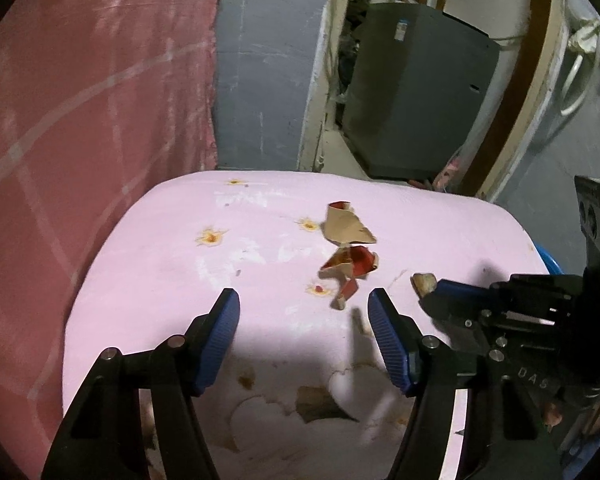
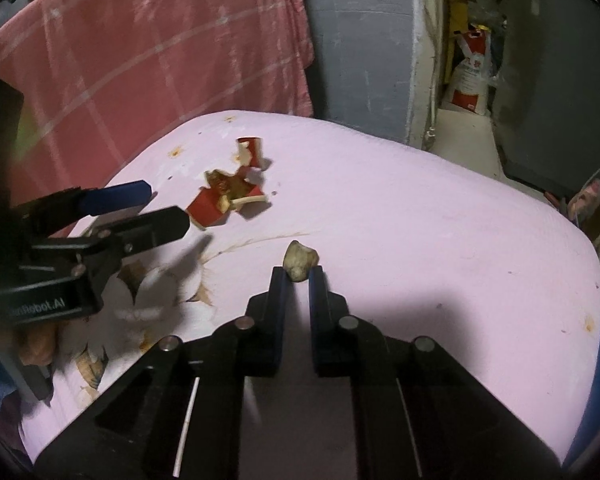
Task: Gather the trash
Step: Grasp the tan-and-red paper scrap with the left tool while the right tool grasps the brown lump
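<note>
Pink cloth (image 2: 400, 208) is carrying three bits of trash, as we are counting: two torn red-and-tan cardboard scraps (image 2: 230, 200) and one pale crumpled lump (image 2: 299, 261). Our right gripper (image 2: 299, 274) is pinching that lump between nearly closed fingers. Our left gripper (image 1: 303, 304) is hanging half open, empty, just short of the scraps. One red plaid blanket (image 2: 148, 52) is hanging behind.

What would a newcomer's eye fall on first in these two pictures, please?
Probably the torn red cardboard scraps lying near the middle of the pink floral cloth, the brightest things there. Next, the right tool pinching a small beige crumpled lump at its tips. The left tool stands open just short of the scraps.
</note>
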The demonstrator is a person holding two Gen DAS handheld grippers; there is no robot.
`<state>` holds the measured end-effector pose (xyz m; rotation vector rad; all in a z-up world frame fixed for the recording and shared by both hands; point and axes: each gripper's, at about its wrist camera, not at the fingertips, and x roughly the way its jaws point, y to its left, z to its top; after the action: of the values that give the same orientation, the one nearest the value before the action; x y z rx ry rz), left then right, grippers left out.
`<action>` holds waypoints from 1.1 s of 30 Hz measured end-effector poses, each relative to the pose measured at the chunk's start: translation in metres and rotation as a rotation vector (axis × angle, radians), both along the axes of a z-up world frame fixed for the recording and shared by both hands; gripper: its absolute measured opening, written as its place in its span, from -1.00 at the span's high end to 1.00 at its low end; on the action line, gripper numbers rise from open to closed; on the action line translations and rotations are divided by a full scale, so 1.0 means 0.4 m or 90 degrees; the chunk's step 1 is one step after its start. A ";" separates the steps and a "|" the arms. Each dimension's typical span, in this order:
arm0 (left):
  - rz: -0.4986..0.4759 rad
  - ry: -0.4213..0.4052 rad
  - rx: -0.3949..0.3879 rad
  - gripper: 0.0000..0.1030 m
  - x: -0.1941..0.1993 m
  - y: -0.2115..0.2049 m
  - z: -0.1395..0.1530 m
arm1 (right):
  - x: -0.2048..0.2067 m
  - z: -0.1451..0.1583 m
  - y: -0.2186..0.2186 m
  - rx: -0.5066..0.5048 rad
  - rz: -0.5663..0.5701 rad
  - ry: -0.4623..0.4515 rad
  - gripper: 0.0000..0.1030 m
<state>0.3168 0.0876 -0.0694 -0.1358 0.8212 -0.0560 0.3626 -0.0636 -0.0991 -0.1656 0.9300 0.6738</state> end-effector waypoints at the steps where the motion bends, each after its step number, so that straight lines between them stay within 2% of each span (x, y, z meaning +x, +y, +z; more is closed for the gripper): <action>1: -0.004 0.001 0.003 -0.18 0.007 -0.005 -0.001 | 0.002 0.002 -0.004 -0.003 -0.005 -0.002 0.79; 14: -0.022 0.025 0.051 -0.18 0.077 -0.082 -0.011 | 0.025 0.018 -0.087 0.016 -0.062 -0.009 0.80; 16: -0.025 0.029 0.055 0.05 0.086 -0.087 -0.014 | 0.026 0.021 -0.095 0.021 -0.069 -0.013 0.80; 19: -0.035 0.039 0.052 0.28 0.094 -0.096 -0.020 | 0.028 0.022 -0.106 0.032 -0.077 -0.014 0.81; 25: -0.040 0.043 0.037 0.64 0.097 -0.099 -0.018 | 0.029 0.023 -0.115 0.037 -0.084 -0.013 0.81; 33: -0.040 0.040 0.026 0.74 0.085 -0.103 -0.010 | 0.030 0.020 -0.121 0.033 -0.081 -0.004 0.82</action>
<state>0.3509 0.0464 -0.0733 -0.0736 0.8894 -0.0945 0.3747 -0.1118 -0.0913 -0.0629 0.9079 0.5787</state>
